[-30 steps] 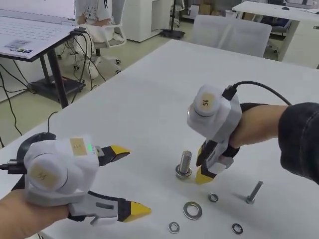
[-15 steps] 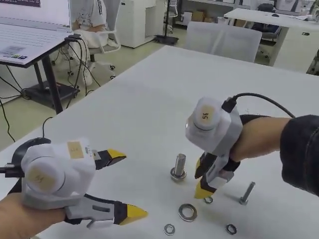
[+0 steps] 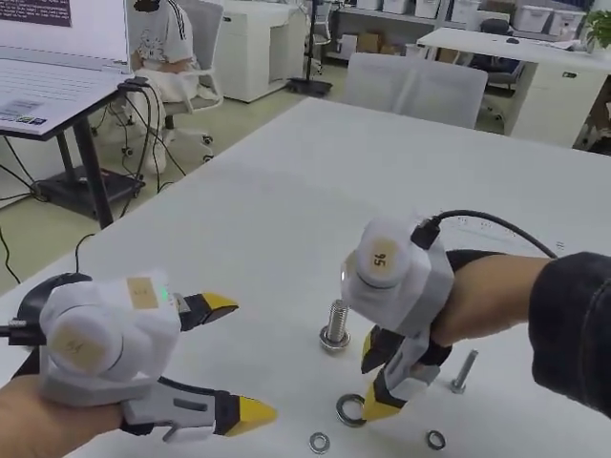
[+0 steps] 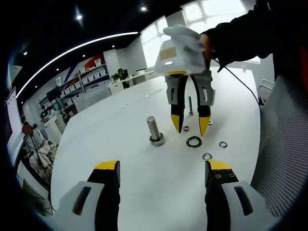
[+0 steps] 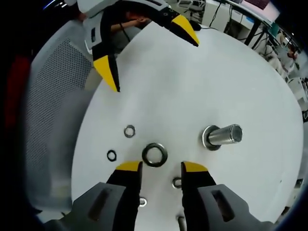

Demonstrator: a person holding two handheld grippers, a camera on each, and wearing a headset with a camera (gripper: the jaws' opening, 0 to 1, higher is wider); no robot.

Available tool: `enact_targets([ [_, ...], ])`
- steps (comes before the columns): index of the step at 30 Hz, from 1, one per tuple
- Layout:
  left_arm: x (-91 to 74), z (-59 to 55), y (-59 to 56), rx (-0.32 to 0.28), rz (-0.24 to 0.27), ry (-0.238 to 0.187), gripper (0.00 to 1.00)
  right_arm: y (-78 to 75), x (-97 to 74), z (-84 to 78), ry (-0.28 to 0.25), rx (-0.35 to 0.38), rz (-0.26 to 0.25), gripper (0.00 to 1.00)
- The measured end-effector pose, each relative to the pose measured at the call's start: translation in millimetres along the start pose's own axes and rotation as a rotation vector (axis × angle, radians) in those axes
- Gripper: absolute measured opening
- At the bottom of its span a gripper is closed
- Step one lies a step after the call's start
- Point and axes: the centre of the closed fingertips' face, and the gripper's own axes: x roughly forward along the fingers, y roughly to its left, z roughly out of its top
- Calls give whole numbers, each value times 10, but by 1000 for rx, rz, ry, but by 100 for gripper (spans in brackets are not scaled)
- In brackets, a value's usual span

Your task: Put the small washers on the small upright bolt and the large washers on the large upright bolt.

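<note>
**Jaws parted, right gripper [image 5: 162, 168] poised over the large washer [image 5: 154, 154]**

Your right gripper's jaws stand moderately apart and empty. Their tips point down at the table [image 3: 286, 191], just short of the large washer, which lies flat there. Your left gripper [image 3: 239, 358] hangs well apart at the near side, jaws wide, holding nothing.

The large bolt [image 3: 335, 324] stands upright near the washer. A ring sits at its foot, and you cannot tell whether that is a washer already on or the bolt's own head. The small bolt [image 3: 463, 370] stands upright by your right hand. Small washers [image 5: 129, 131] lie loose on the table around the large one.

The step in hand looks to be picking up the large washer, with most of the task apparently ahead. For the next move, lower the tips until they straddle one side of the ring, then close on that edge. A thin, flat washer on a smooth top will probably skid or flip, so close slowly. Once it is lifted, level it above the large bolt and line its hole up over the tip before you let go.
</note>
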Motion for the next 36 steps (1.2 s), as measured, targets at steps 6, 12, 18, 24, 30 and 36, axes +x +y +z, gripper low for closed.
enact_targets([
  [6,-5,13,-1,2,1,-2,71,57,61,48,8,-22,5,35],
  [12,-5,16,-2,1,1,-4,71,85,115,60,16,-41,0,35],
  [18,-2,21,-9,-2,-2,-8,70,70,138,32,34,-56,-15,34],
  [24,2,24,-17,-2,-3,-10,70,80,144,30,46,-53,-22,34],
  [30,-5,30,-18,-3,0,-13,70,84,145,31,55,-57,-21,34],
  [36,-6,35,-20,-2,-1,-13,69,101,138,35,55,-58,-21,33],
])
